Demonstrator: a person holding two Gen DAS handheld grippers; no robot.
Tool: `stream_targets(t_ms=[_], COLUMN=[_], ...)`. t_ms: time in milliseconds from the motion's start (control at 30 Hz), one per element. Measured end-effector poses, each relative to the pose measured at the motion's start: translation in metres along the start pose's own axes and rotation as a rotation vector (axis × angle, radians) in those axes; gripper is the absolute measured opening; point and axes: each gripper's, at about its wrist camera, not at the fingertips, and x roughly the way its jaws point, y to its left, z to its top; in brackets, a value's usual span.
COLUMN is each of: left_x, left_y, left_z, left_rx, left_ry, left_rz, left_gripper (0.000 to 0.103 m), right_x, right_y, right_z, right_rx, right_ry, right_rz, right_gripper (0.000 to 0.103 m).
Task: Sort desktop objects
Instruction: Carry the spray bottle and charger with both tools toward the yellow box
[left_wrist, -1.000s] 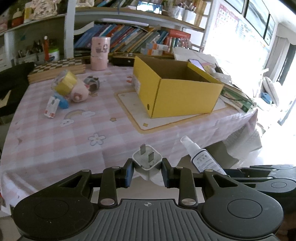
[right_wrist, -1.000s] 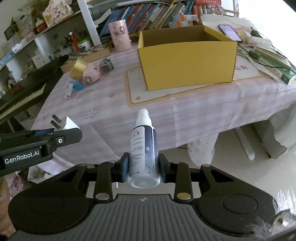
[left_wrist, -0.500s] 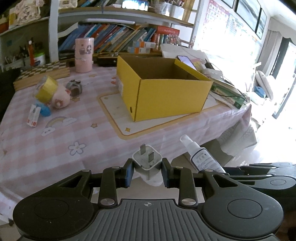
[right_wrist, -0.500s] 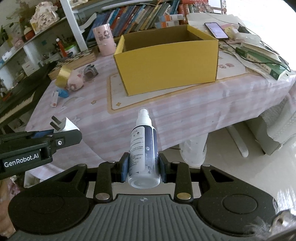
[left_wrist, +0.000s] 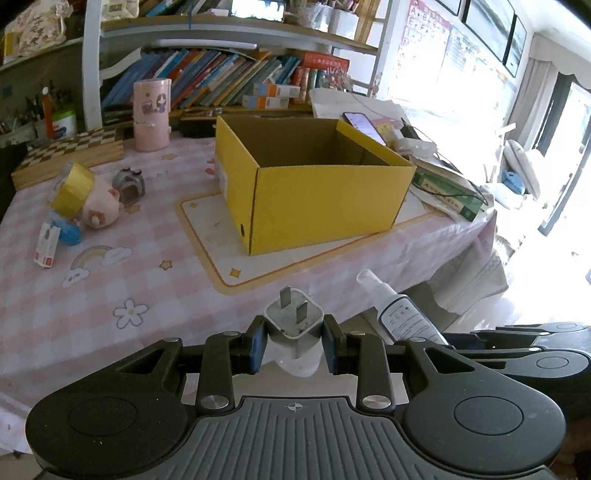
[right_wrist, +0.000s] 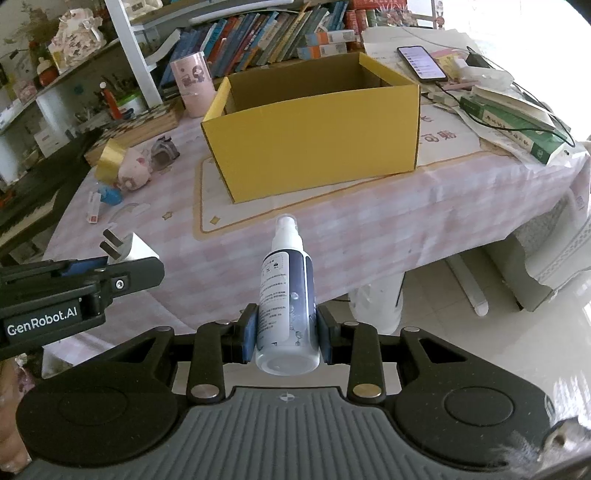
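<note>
"GenRobot.AI" is printed in white on the side of the left gripper (right_wrist: 122, 258), as seen in the right wrist view. Small print on the label of the white-and-navy plastic spray bottle (right_wrist: 287, 295) cannot be read. The bottle is clenched between the jaws of the right gripper (right_wrist: 284, 334), nozzle pointing forward, and is held in the air short of the near edge of the bench (right_wrist: 332, 236). The white square plastic wall plug with two flat metal prongs (left_wrist: 294, 317) is grasped by the jaws of the left gripper (left_wrist: 294, 345), prongs forward, also short of that edge.

The open yellow cardboard box (left_wrist: 317, 192) stands on a cream mat with a yellow border; what its interior shows is bare brown card. Left of the box lie a roll of gold tape (left_wrist: 72, 188), a pink plush pig (left_wrist: 101, 208), a small grey toy (left_wrist: 128, 181) and a small white-and-red packet (left_wrist: 47, 245). Behind the box to its left a pink printed cylindrical tin (left_wrist: 152, 110) stands upright. A lit smartphone (right_wrist: 421, 62) lies right of the box.

The tiled floor (right_wrist: 480, 350) beneath the bench is shown only in the right wrist view.
</note>
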Motion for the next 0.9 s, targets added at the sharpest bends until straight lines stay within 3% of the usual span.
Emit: stream_targets(t_ms=[900], left_x=[0.014], left_y=[-0.008], left_z=[0.019], left_rx=[0.026], left_ry=[-0.013], left_rz=[-0.019], left_gripper=[0.03], right_x=[0.008], right_y=[-0.011], right_z=[0.02], right_rx=[-0.004], right_ry=[-0.017], right_rz=[-0.008], right_gripper=[0.03])
